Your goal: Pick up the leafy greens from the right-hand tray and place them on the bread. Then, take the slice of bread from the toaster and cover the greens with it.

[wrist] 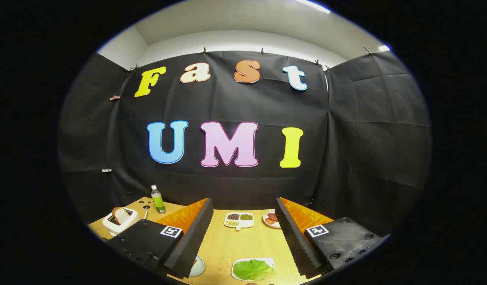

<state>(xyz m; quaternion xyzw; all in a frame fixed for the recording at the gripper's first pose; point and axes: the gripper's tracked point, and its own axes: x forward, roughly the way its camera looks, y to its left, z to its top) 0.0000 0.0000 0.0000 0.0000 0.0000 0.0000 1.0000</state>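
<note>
My gripper (243,253) hangs open above the wooden table (227,245), with nothing between its fingers. The leafy greens (252,269) lie on a white tray (267,261) down between the two fingers, closer to the right one. A white toaster (119,222) stands beyond the left finger, and a slice of bread (120,215) sticks up out of its slot. A round plate (197,266) peeks out from under the left finger; what lies on it is hidden.
A white divided dish (239,220) with beans and seeds sits ahead between the fingers. A plate with reddish food (271,218) lies beside the right finger. A green-labelled bottle (158,199) stands at the back left near the wall.
</note>
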